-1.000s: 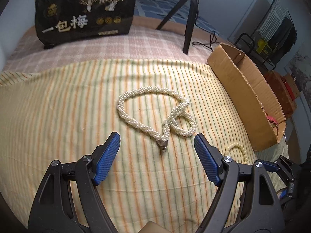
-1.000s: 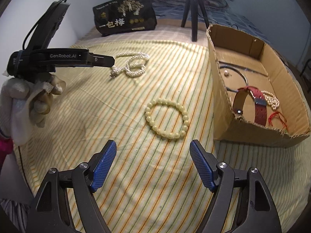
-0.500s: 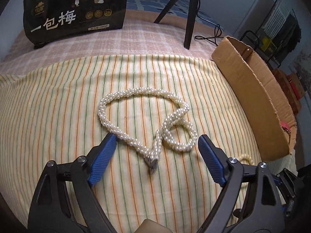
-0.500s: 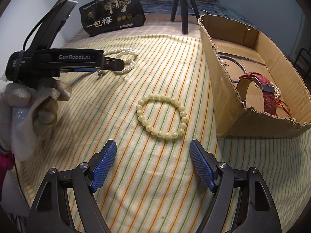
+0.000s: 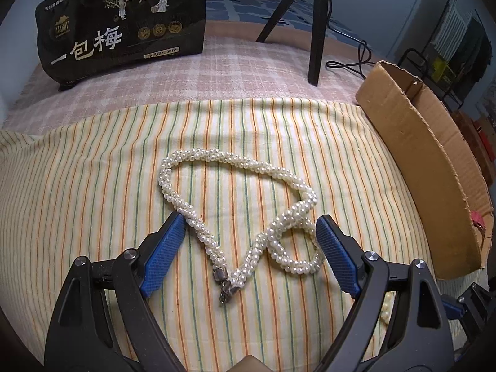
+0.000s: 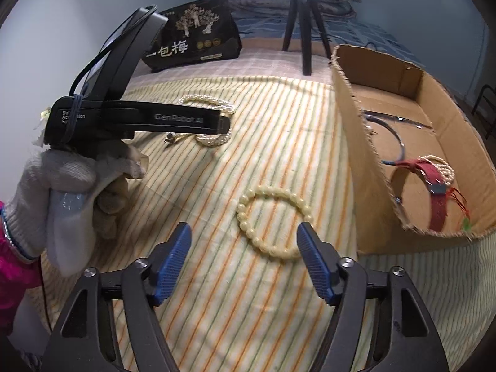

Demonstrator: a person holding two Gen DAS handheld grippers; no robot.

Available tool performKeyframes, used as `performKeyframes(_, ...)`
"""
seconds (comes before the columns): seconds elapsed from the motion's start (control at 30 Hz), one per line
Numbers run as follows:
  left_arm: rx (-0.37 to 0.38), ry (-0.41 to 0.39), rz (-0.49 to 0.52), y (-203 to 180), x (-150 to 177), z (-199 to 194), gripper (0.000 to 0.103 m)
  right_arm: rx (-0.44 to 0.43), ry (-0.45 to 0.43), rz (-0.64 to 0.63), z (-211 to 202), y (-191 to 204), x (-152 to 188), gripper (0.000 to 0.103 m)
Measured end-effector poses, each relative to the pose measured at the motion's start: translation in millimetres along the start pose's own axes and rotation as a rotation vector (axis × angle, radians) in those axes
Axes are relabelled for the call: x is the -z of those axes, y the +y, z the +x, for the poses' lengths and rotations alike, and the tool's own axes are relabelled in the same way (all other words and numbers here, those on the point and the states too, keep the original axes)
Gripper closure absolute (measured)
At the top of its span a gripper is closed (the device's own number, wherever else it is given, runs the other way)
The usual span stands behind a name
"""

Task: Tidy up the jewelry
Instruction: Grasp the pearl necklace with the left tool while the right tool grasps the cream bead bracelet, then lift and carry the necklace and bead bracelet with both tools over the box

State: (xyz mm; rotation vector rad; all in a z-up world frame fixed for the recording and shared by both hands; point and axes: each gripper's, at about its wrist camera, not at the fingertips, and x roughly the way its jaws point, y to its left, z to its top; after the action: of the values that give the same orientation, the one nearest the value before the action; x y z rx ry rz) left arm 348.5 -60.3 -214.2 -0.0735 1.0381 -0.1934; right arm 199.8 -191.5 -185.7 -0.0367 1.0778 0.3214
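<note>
A twisted white pearl necklace (image 5: pixel 235 161) lies looped on the striped cloth, its metal clasp (image 5: pixel 224 282) nearest me. My left gripper (image 5: pixel 251 241) stands open low over it, one blue fingertip at each side of the clasp end. In the right wrist view a gloved hand (image 6: pixel 62 179) holds the left gripper (image 6: pixel 224 124) over the necklace (image 6: pixel 214 139). A pale yellow bead bracelet (image 6: pixel 269 190) lies flat ahead of my right gripper (image 6: pixel 243 248). Its jaws are closing, the near part of the bracelet lies between the tips, and no pad presses on it.
A cardboard box (image 6: pixel 350 124) stands at the right and holds a red watch strap (image 6: pixel 434 179), a small pearl bracelet and a thin metal hoop. At the back are a black printed bag (image 5: pixel 124 21) and a tripod (image 5: pixel 316 31). The box wall (image 5: pixel 418 167) is close to the necklace's right.
The left gripper came forward and down until its fingertips straddle the necklace's clasp end. The right gripper drew nearer the bead bracelet and its jaws narrowed.
</note>
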Motion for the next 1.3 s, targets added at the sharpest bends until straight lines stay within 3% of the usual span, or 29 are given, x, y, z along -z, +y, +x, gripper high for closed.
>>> performKeyframes(0.1, -0.007, -0.006, -0.008, 1, -3, 1, 0.016, 0.006, 0.016, -0.022, 8, 5, -3, 0.043)
performKeyframes(0.27, -0.017, -0.026, -0.031, 6, -5, 1, 0.03, 0.059, 0.046, -0.065, 19, 12, -3, 0.048)
performKeyframes(0.3, -0.022, -0.033, -0.031, 7, -5, 1, 0.037, 0.065, 0.049, -0.069, 20, 12, -3, 0.048)
performKeyframes(0.33, -0.038, -0.037, -0.031, 7, -5, 1, 0.051, 0.072, 0.053, -0.076, 22, 13, -3, 0.048)
performKeyframes(0.43, -0.051, -0.048, -0.044, 14, -6, 2, 0.07, 0.099, 0.059, -0.109, 24, 18, -1, 0.049)
performKeyframes(0.5, -0.059, -0.051, -0.049, 19, -7, 3, 0.085, 0.102, 0.062, -0.125, 24, 20, -1, 0.054)
performKeyframes(0.6, -0.031, -0.051, -0.078, 29, -8, 1, 0.095, 0.092, 0.07, -0.131, 25, 22, -3, 0.073)
performKeyframes(0.67, -0.007, -0.048, -0.096, 34, -7, 0, 0.096, 0.089, 0.073, -0.131, 25, 23, -4, 0.089)
performKeyframes(0.73, -0.002, -0.049, -0.094, 35, -6, -3, 0.097, 0.084, 0.078, -0.134, 28, 24, -6, 0.095)
performKeyframes(1.03, 0.002, -0.063, -0.099, 43, 7, -22, 0.097, -0.023, 0.073, -0.038, 18, 9, 0, 0.097)
performKeyframes(1.3, 0.006, -0.093, -0.109, 47, 19, -48, 0.097, -0.059, 0.047, 0.005, -4, 1, 13, 0.097)
